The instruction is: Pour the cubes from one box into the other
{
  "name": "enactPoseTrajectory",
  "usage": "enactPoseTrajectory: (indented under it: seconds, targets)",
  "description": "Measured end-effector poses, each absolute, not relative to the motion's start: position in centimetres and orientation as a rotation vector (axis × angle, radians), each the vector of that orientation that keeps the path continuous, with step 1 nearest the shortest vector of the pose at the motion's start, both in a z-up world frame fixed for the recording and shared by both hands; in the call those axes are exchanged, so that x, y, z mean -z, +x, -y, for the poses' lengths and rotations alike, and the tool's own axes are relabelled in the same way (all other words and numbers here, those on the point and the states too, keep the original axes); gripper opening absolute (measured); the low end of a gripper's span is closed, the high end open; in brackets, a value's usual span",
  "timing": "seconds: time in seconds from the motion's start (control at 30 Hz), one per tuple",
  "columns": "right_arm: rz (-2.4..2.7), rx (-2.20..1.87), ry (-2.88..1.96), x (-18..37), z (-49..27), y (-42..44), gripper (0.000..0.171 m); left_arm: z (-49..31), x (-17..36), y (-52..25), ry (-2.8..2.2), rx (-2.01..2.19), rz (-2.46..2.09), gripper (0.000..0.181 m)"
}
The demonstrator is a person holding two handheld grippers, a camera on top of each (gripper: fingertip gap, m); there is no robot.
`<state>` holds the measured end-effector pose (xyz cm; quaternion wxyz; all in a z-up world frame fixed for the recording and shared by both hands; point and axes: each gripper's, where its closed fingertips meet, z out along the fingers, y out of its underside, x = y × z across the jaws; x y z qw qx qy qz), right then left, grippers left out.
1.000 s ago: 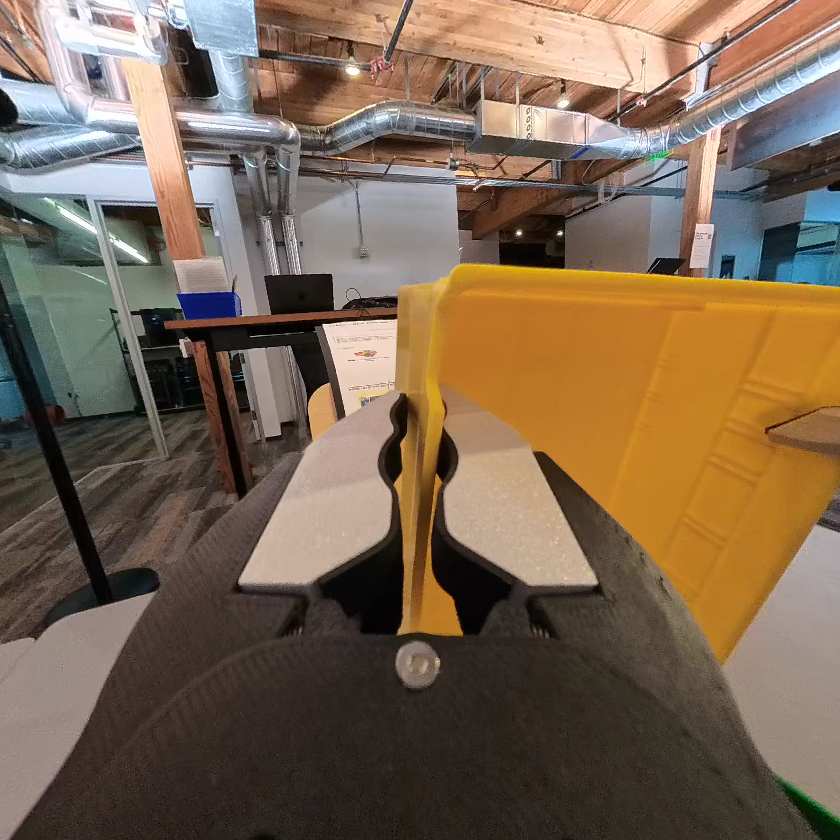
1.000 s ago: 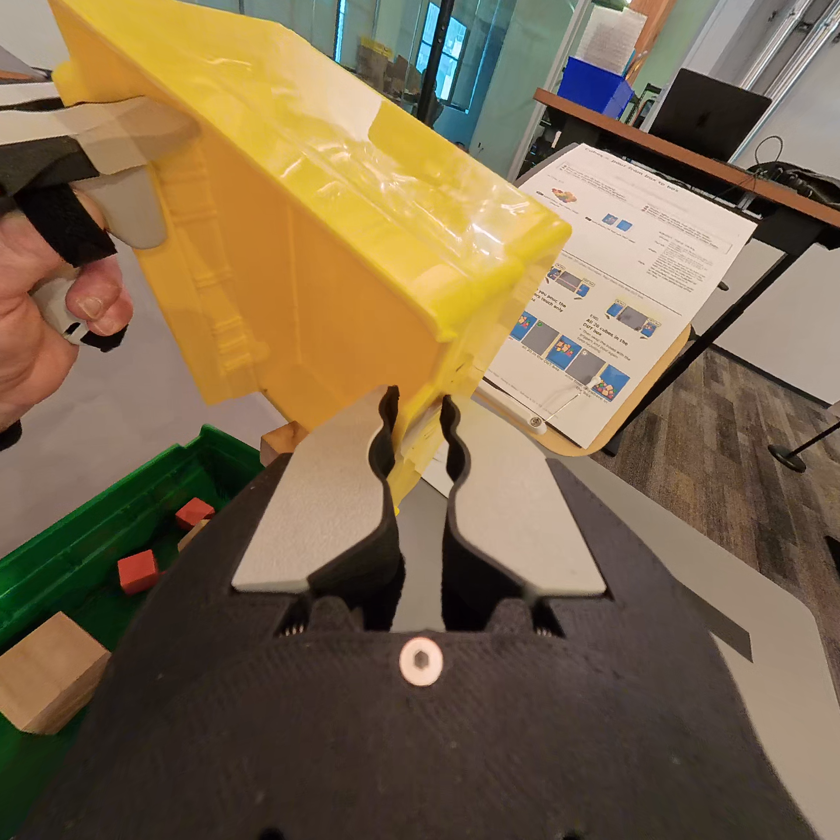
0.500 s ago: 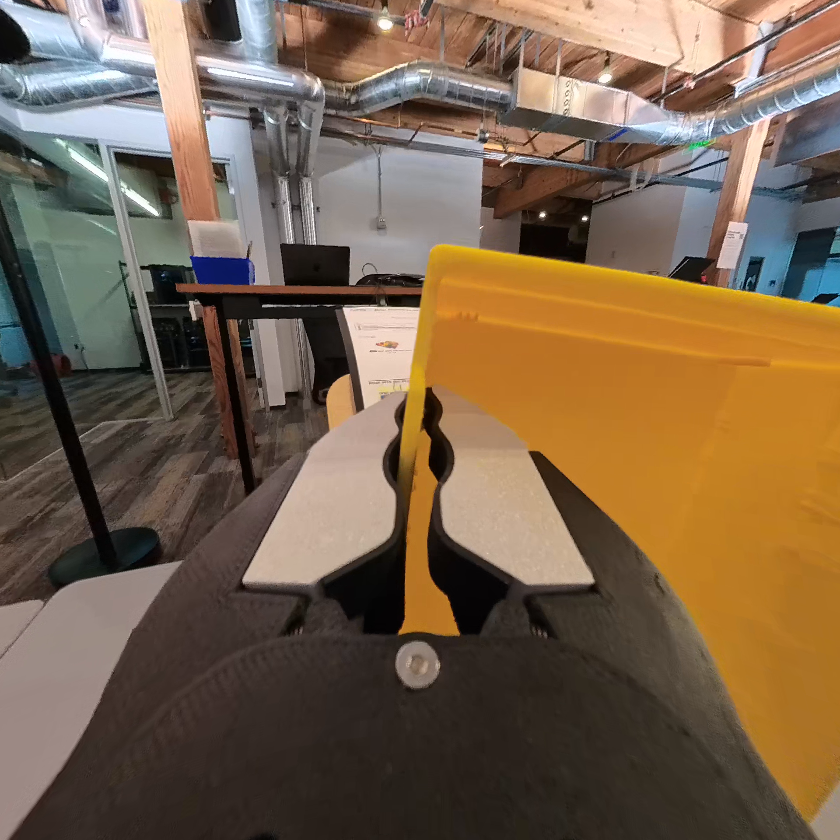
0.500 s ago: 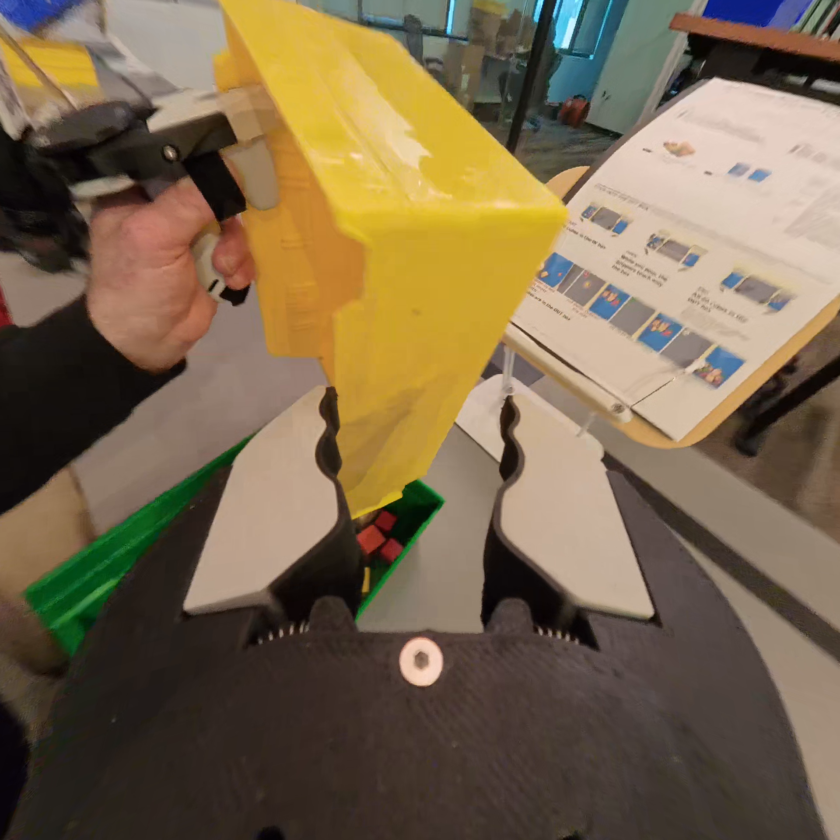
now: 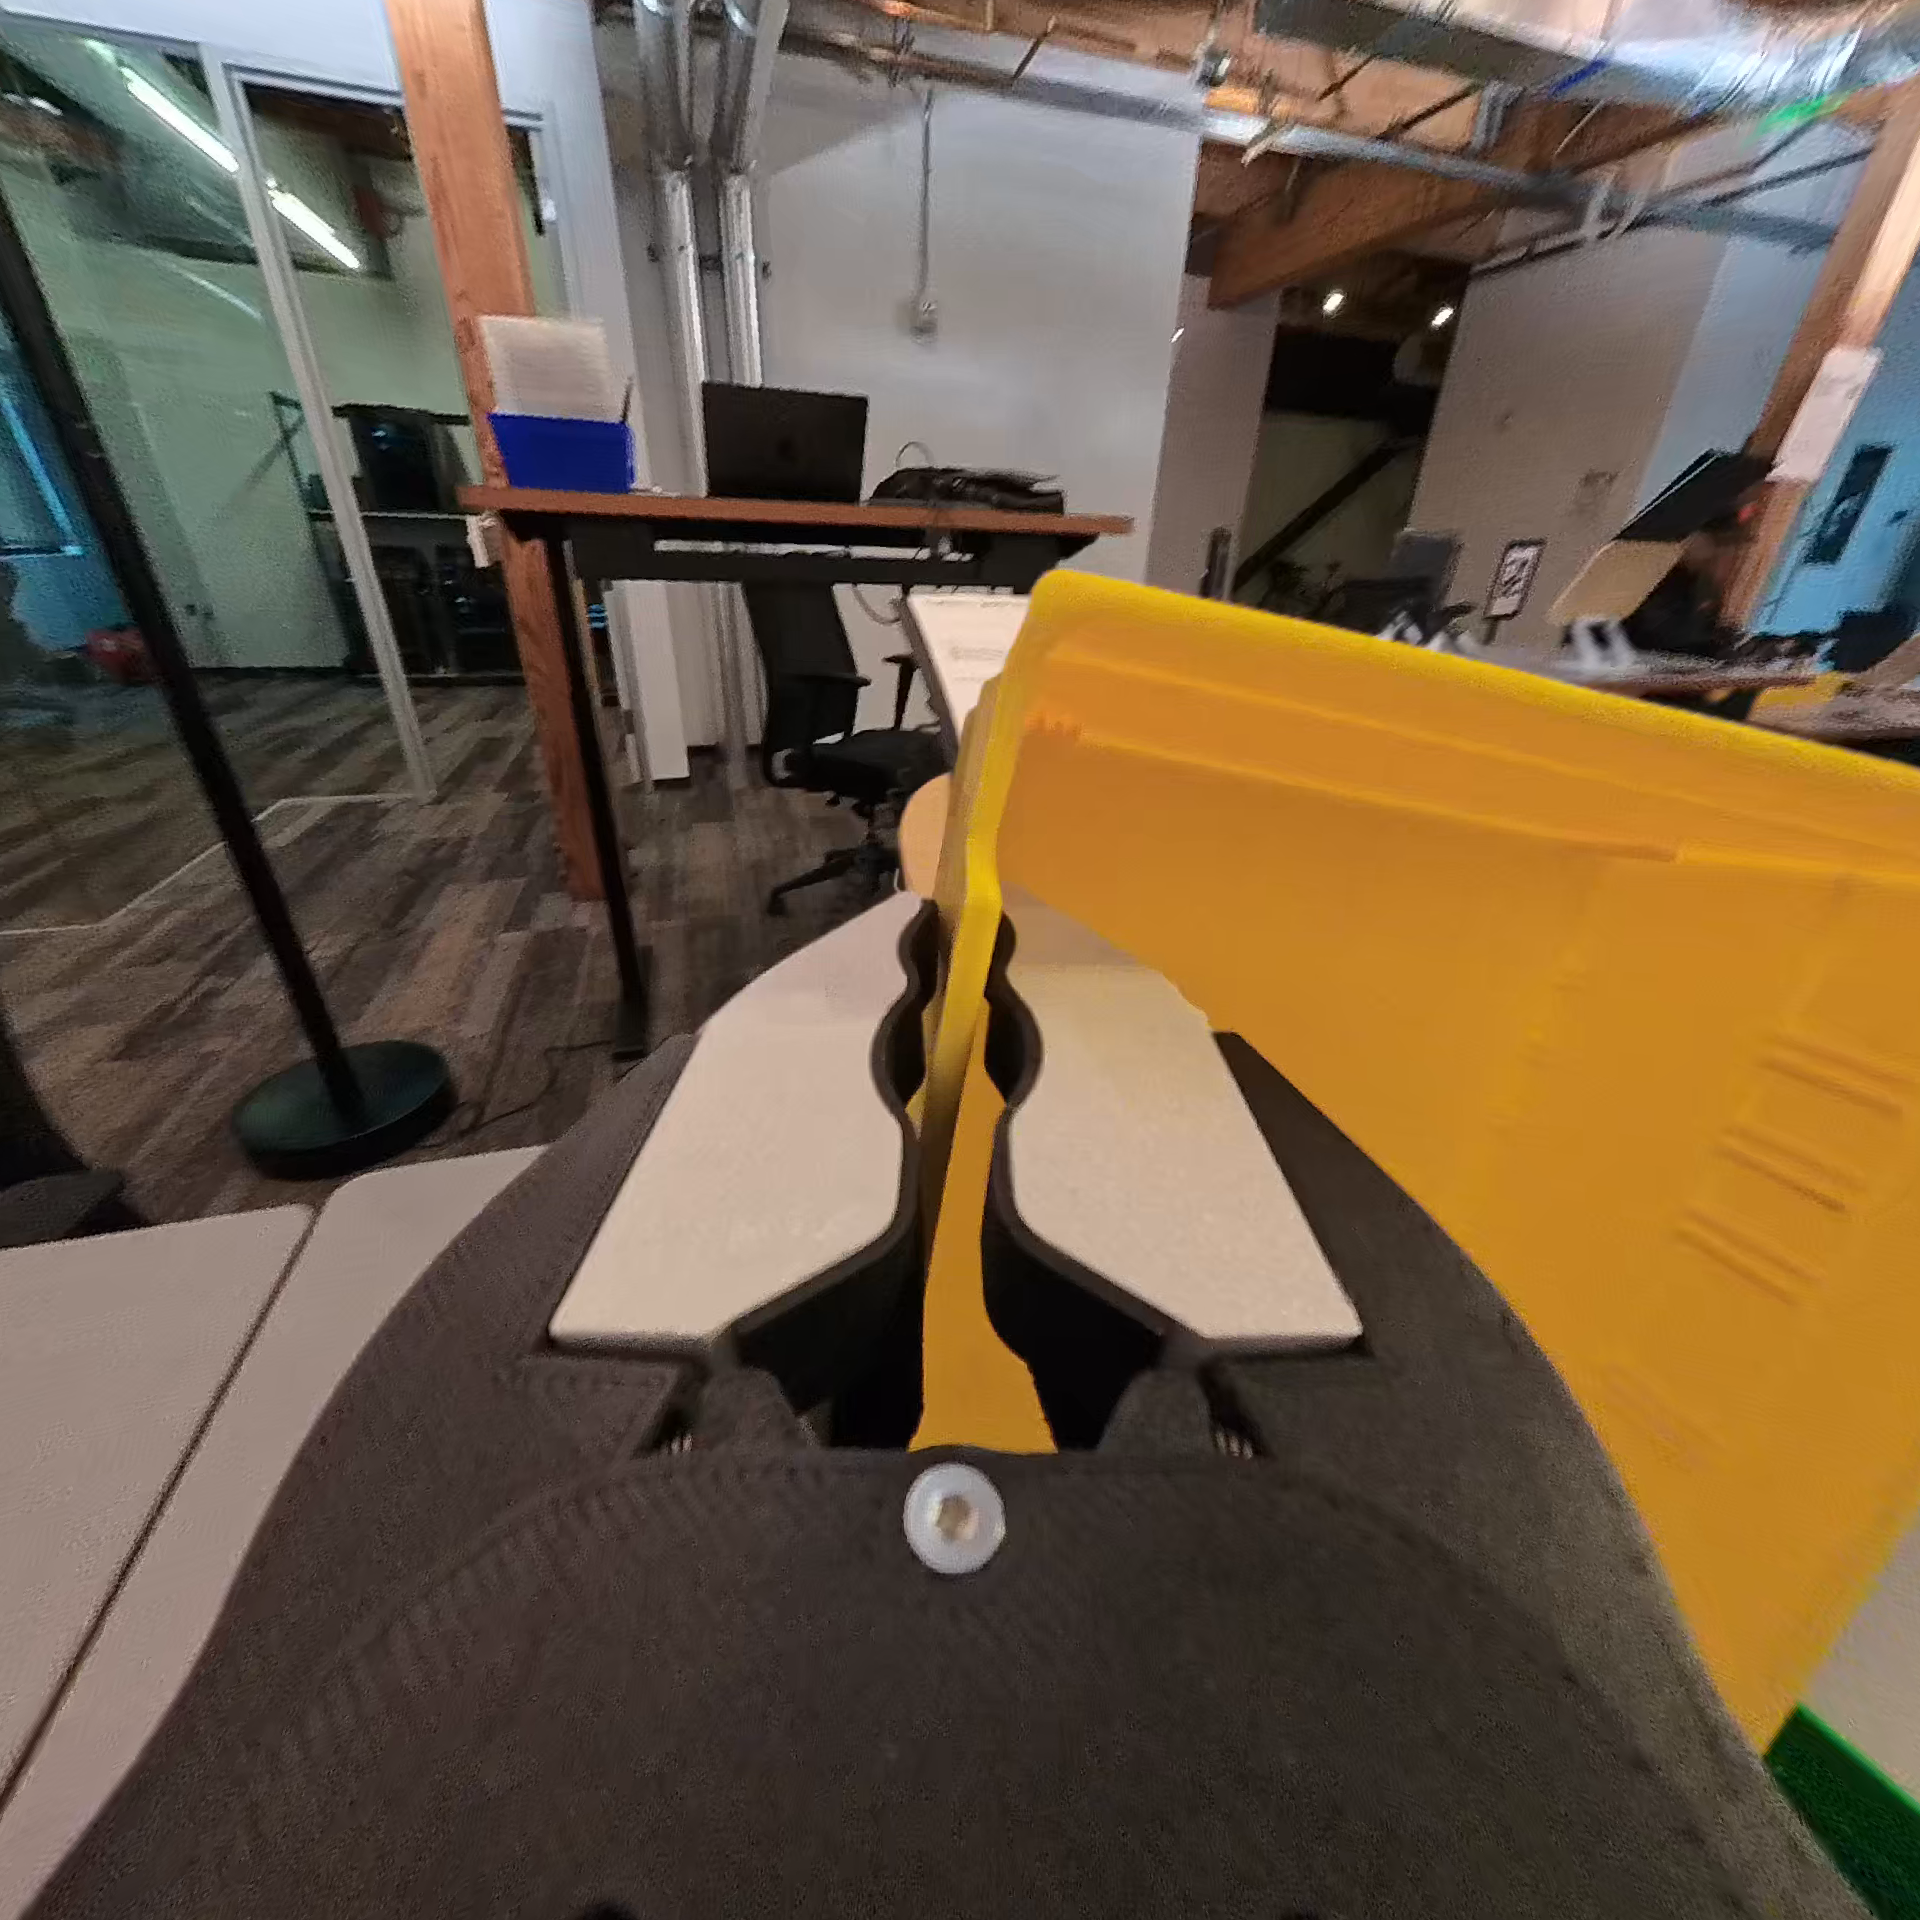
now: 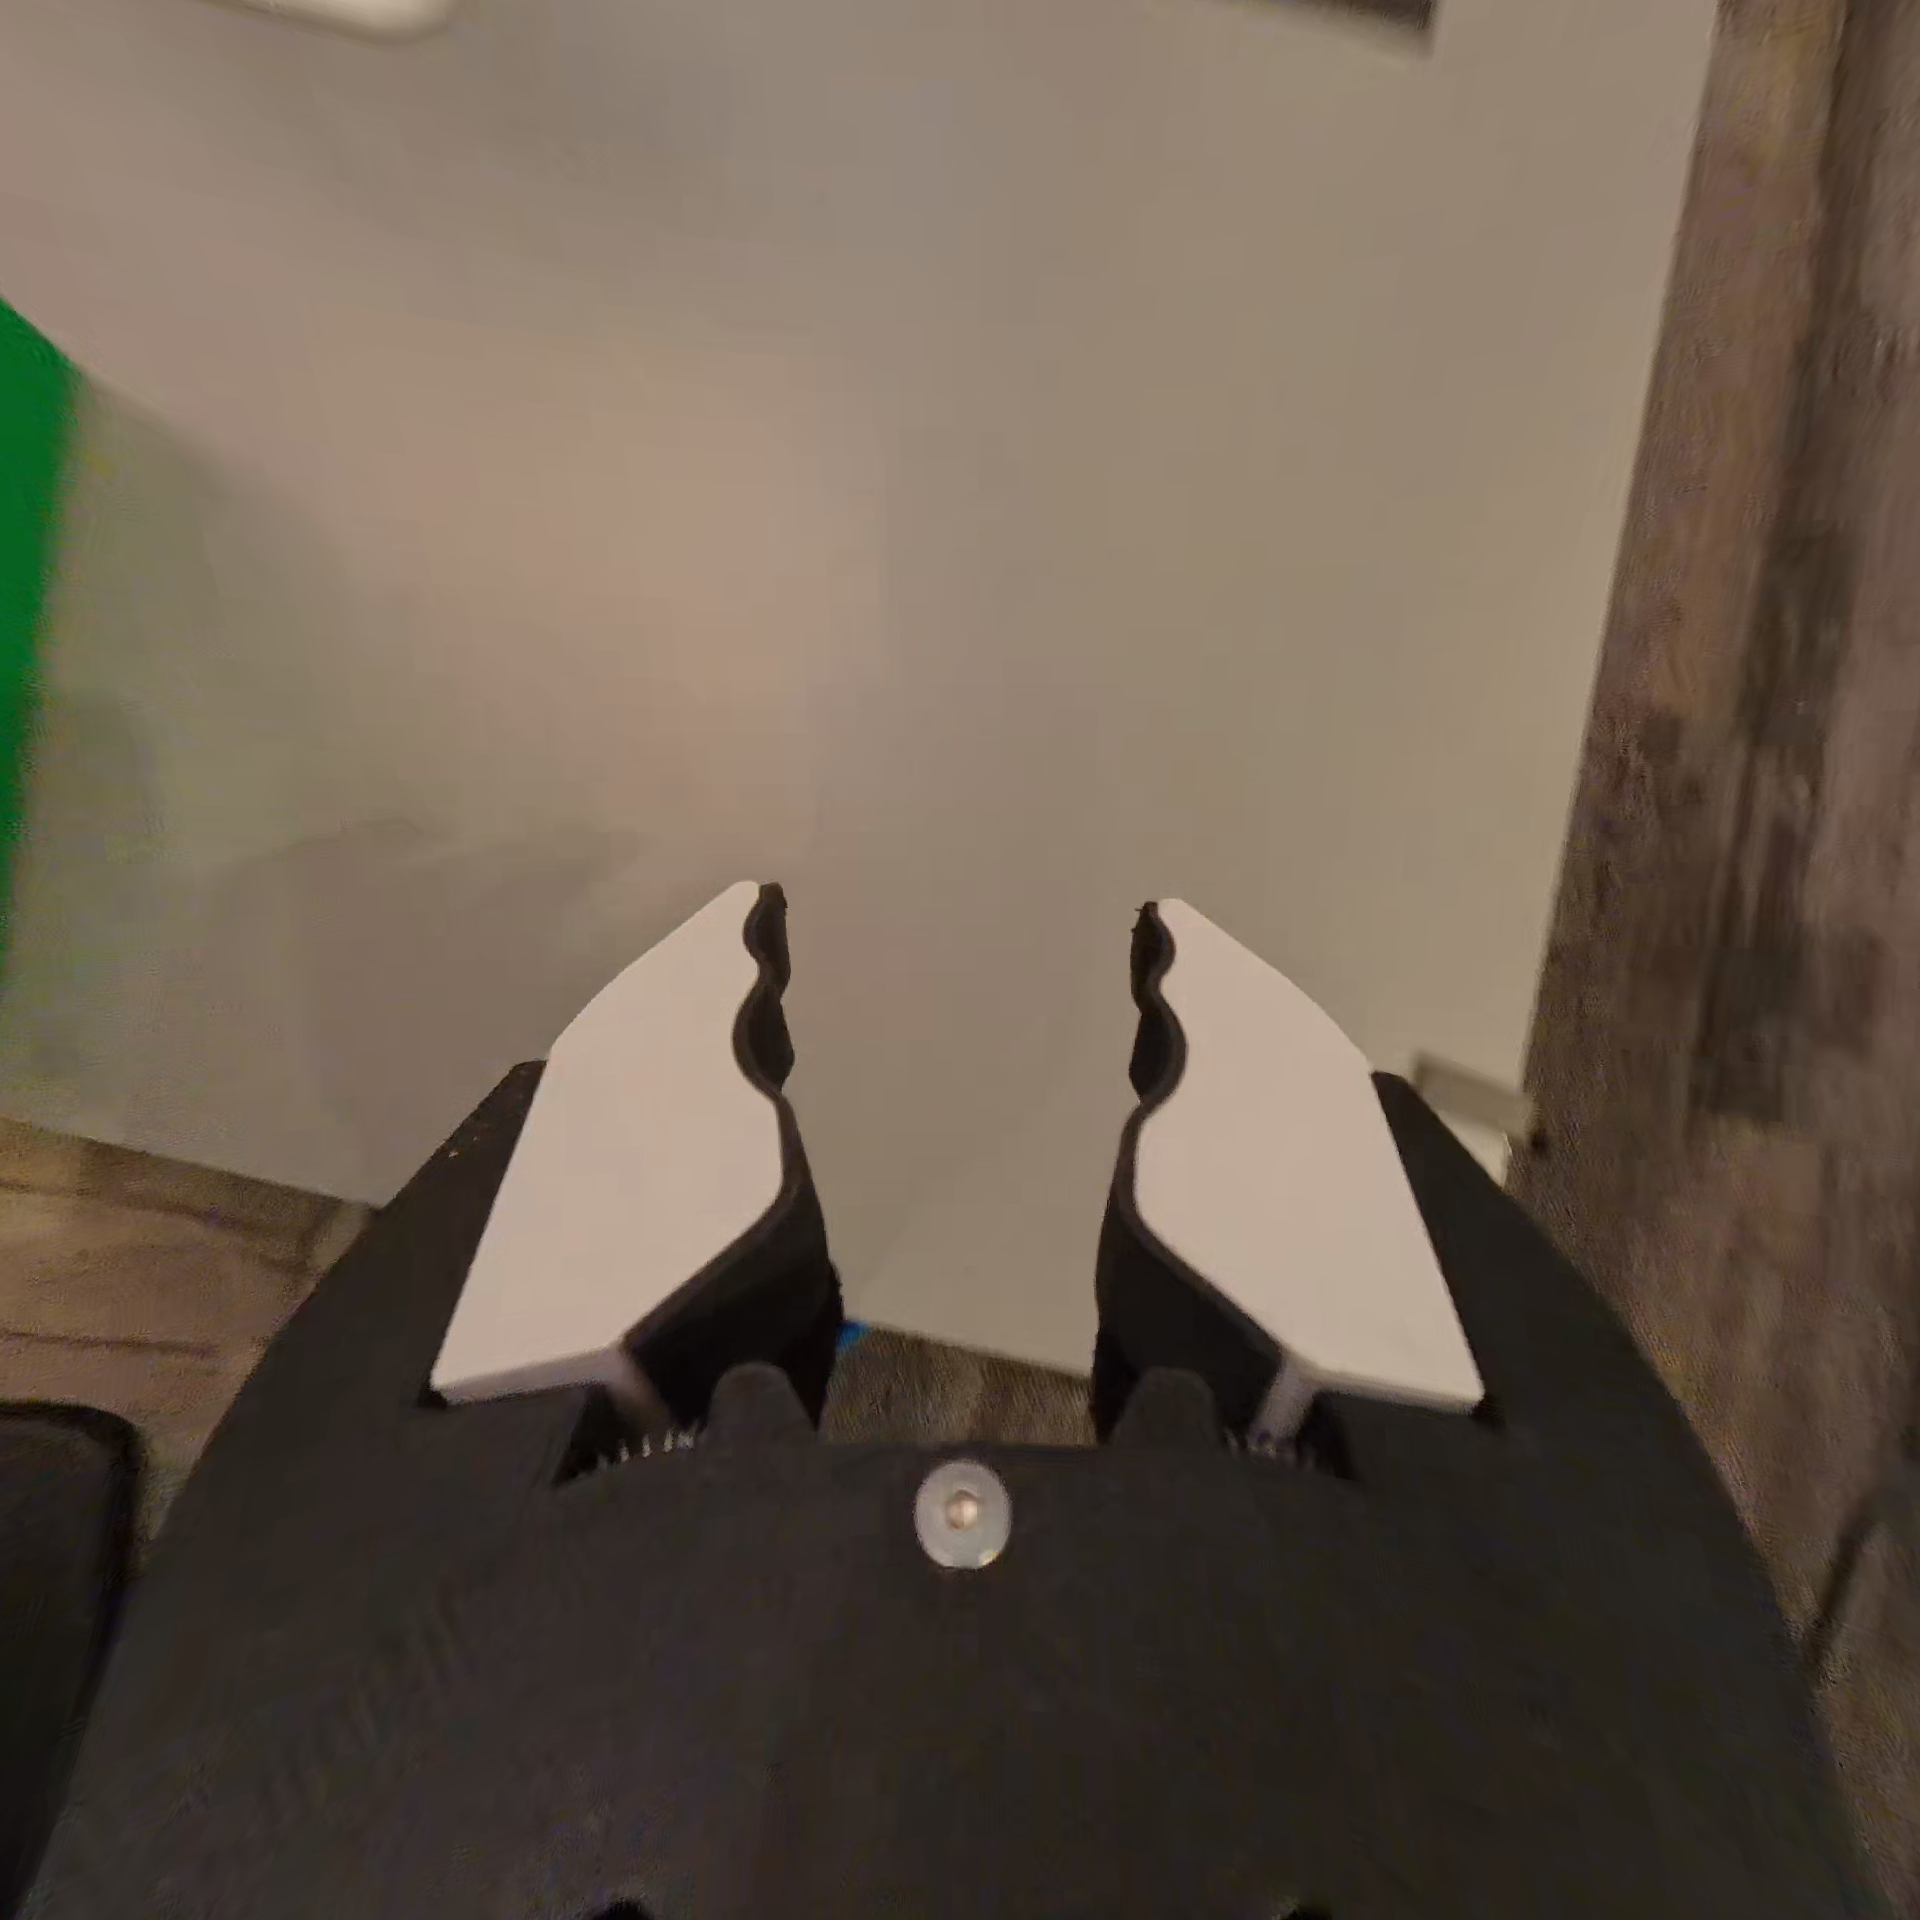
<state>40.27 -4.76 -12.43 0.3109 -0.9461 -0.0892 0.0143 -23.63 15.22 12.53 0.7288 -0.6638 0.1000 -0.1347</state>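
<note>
Left wrist view: left gripper is clamping the yellow box wall, tilting it above the green box so it is emptying there; right of the green box, right gripper is hanging wide, grasping nothing

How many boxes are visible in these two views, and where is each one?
2. The yellow box is clamped in the left claw. Only an edge of the green box shows, left of the open right claw.
</note>
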Motion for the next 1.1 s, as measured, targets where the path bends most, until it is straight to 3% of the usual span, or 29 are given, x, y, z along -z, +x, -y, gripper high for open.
enactPoseTrajectory:
  seconds: [0.03, 0.33, 0.63, 0.83, 1.1]
  targets:
    - [0.213, -0.016, -2.561, 14.2, 6.0, 42.0, 0.060, -15.3, -12.3, -24.1, -1.478, 0.279, -0.213, 0.005]
    - [0.209, 0.069, -2.716, 22.6, 9.2, 47.4, 0.057, -15.5, -9.6, -24.8, -1.543, 0.293, -0.169, 0.006]
    - [0.233, 0.029, -2.668, 22.7, 9.1, 48.4, 0.055, -13.4, -11.1, -21.8, -1.323, 0.437, -0.181, 0.007]
    - [0.306, 0.015, -2.696, 23.1, 10.0, 48.6, 0.054, -13.0, -9.3, -18.9, -1.270, 0.552, -0.190, 0.005]
    - [0.355, 0.017, -2.826, 26.7, 10.9, 49.5, 0.038, -12.9, -7.3, -17.4, -1.188, 0.757, -0.165, 0.005]
